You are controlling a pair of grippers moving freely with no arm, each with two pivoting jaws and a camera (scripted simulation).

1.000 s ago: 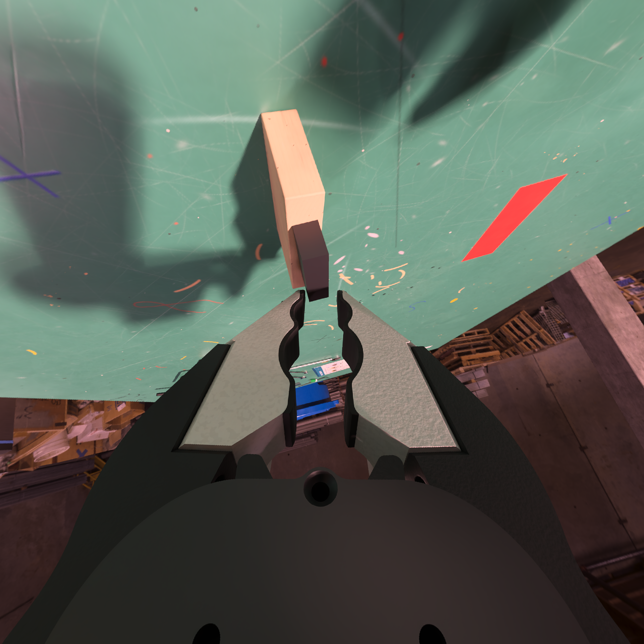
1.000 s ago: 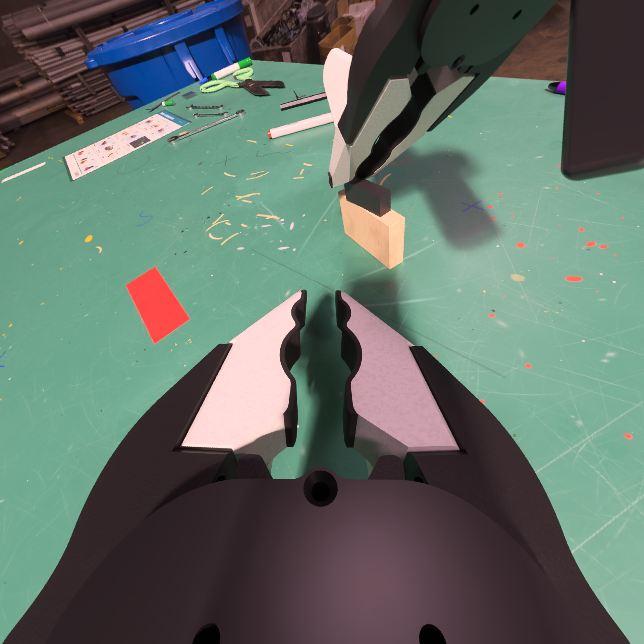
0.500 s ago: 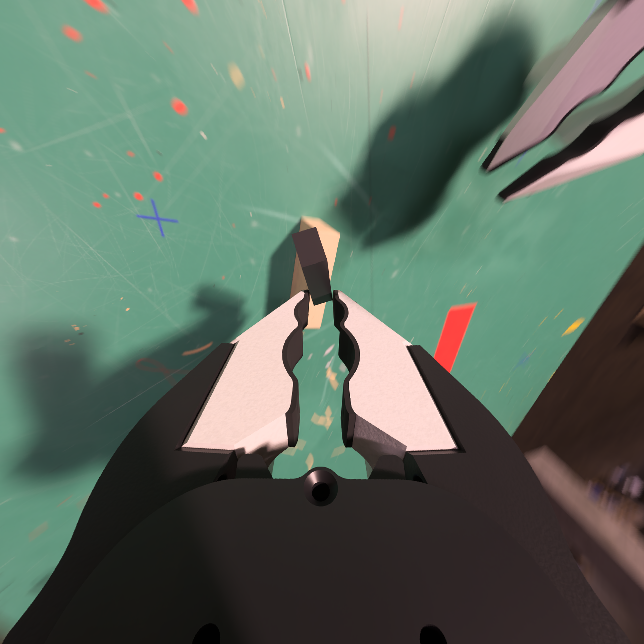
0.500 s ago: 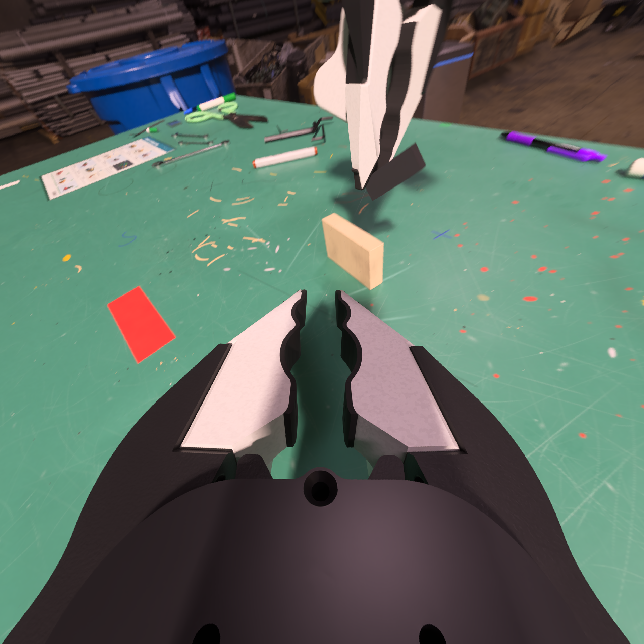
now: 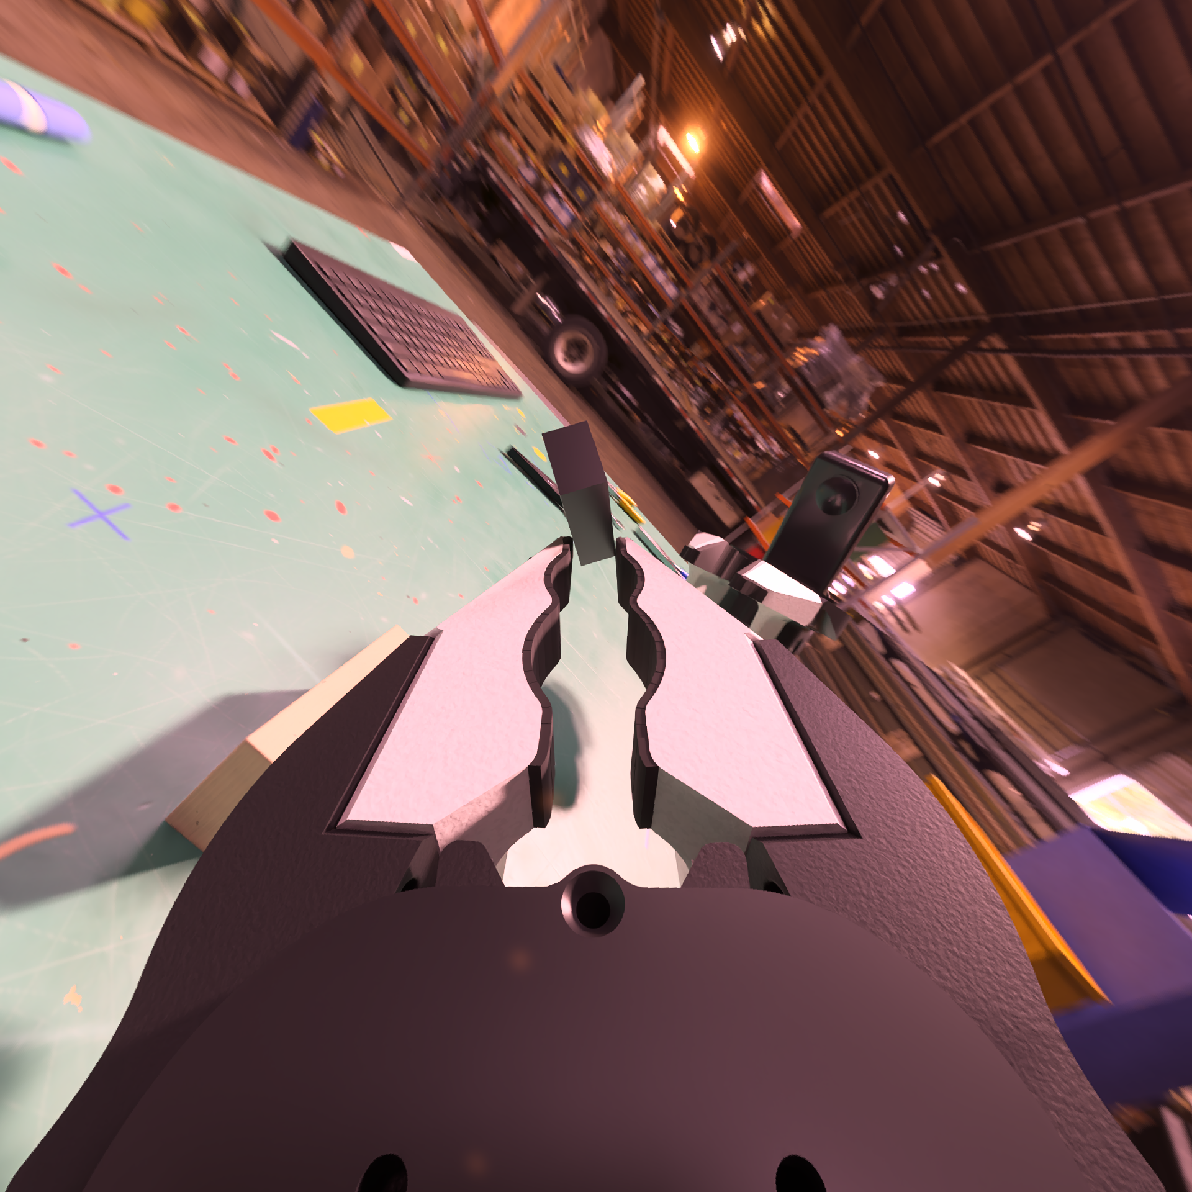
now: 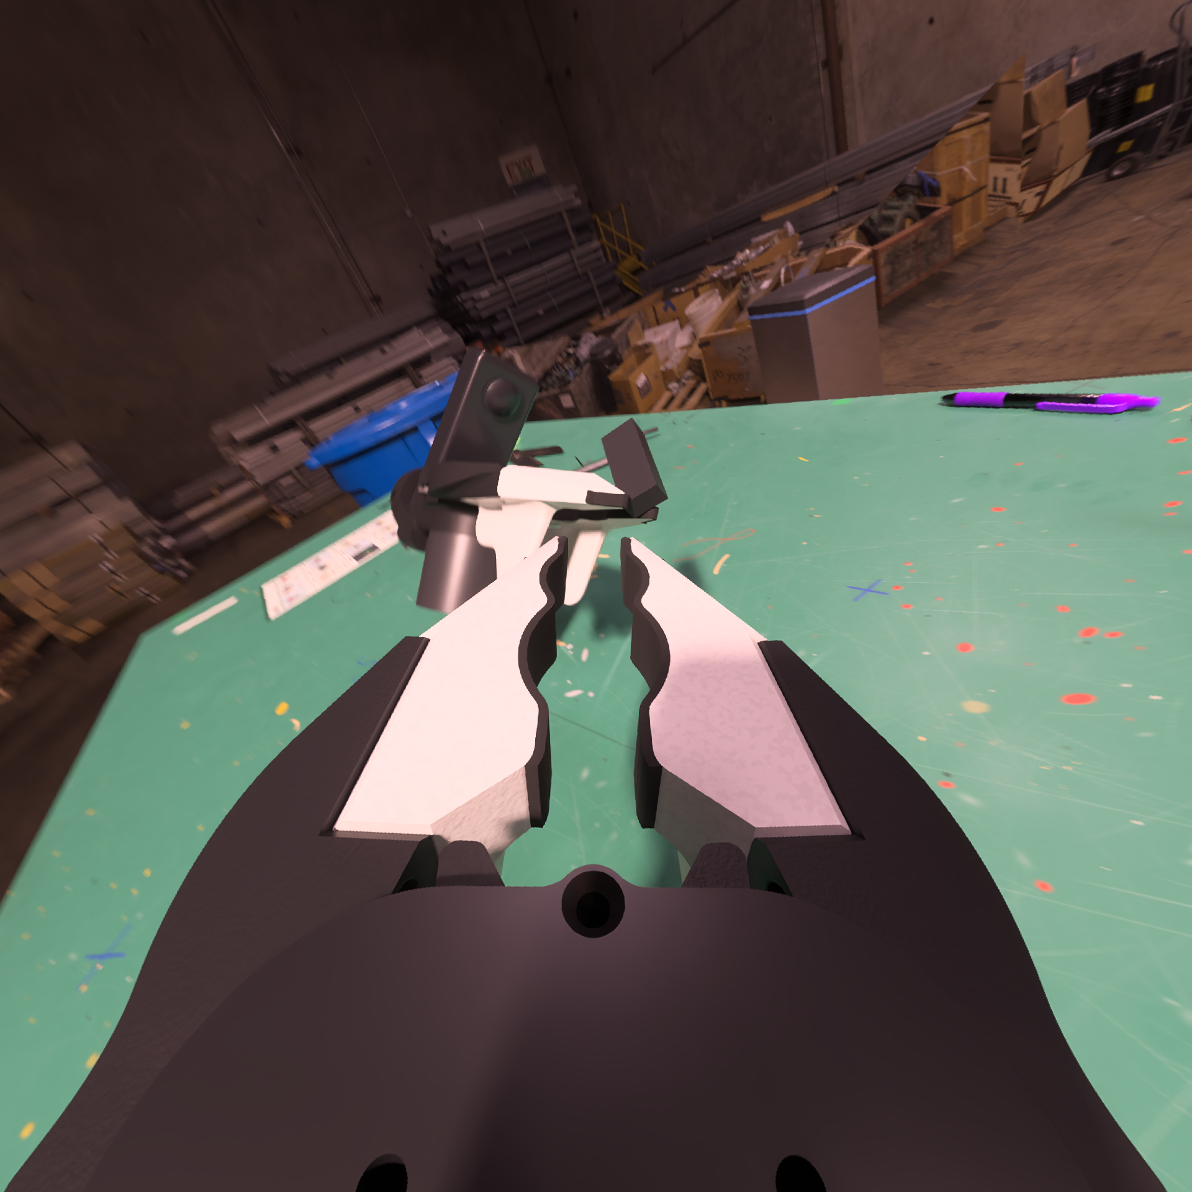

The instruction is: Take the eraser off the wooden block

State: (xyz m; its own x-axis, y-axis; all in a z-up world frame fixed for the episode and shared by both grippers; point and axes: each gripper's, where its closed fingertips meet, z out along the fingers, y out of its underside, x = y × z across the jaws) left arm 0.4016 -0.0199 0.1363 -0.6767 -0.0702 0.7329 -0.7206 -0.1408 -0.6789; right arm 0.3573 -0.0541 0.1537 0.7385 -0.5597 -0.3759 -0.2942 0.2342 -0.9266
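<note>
In the left wrist view my left gripper [image 5: 594, 549] is shut on the lower end of the dark grey eraser [image 5: 576, 485] and holds it in the air above the green table [image 5: 161, 580]. The wooden block [image 5: 258, 761] lies on the table below, mostly hidden behind my left finger, and nothing is on it. The right wrist view shows the left gripper [image 6: 635, 509] level with the eraser [image 6: 635, 466] sticking up from its tips. My right gripper [image 6: 593, 548] is open a little and empty, just in front of the left one. The block is not visible in the right wrist view.
A black keyboard [image 5: 400, 322] and a yellow patch [image 5: 351, 413] lie farther along the table. A purple marker [image 6: 1045, 401] lies at the far right edge and a printed sheet [image 6: 329, 567] at the left. A blue bin [image 6: 380, 445] stands beyond the table.
My left gripper closed on the eraser, lifted it off the wooden block and swung up to near level. The right gripper tilted up and now faces the left one closely.
</note>
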